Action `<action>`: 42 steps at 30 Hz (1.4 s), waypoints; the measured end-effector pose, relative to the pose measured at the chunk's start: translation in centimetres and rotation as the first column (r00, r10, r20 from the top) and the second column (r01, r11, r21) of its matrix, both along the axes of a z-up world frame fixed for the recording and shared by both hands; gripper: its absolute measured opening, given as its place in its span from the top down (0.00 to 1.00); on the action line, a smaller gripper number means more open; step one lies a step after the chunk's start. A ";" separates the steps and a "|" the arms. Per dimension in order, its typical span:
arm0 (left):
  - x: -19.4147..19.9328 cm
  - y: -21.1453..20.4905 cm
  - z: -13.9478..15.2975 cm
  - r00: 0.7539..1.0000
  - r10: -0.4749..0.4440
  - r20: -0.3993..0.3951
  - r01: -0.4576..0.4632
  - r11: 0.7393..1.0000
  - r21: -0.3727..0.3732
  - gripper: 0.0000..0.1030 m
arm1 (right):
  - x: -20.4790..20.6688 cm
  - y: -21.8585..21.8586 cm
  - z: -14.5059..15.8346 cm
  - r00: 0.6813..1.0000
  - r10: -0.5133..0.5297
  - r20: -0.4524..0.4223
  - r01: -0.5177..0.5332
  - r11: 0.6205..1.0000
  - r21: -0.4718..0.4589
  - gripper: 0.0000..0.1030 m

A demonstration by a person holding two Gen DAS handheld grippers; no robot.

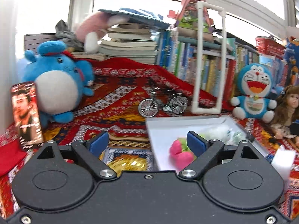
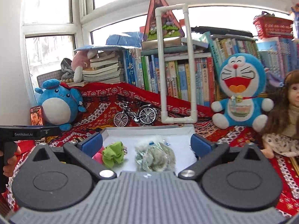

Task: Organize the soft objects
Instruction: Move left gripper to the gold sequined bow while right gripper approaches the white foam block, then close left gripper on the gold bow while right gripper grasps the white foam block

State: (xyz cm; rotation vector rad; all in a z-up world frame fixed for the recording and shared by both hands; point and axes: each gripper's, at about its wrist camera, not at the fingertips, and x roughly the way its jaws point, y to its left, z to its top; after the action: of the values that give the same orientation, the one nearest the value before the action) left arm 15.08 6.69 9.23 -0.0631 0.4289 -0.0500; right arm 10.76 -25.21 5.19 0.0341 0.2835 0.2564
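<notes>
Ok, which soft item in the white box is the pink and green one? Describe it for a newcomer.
Start at the white box lying on the red patterned cloth, in front of the toy bicycle. Inside it, the pink and green plush sits at the left. Its neighbour, a pale grey-green bundle, lacks bright colour.

Fuzzy cloth pink-green toy (image 1: 180, 152) in smooth matt white box (image 1: 160, 130).

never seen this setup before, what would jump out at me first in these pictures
Probably the big blue robot-cat plush, sitting grinning against the row of books on the right, and the round blue plush by the window on the left. Between them a small metal bicycle stands on the red patterned cloth. Nearest, a white box holds a pink and green soft toy and a grey-green fluffy one.
</notes>
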 end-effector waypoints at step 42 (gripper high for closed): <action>-5.1 2.5 -7.8 0.971 0.234 -0.044 -0.238 0.961 -0.139 0.35 | -6.9 -3.4 -9.8 0.983 -0.159 0.090 0.155 0.987 0.048 0.03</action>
State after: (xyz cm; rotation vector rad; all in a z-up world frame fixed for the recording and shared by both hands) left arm 9.96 9.22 1.39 -0.2569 0.4420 0.1558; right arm 3.86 -28.57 -4.65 0.0844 0.1806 0.1065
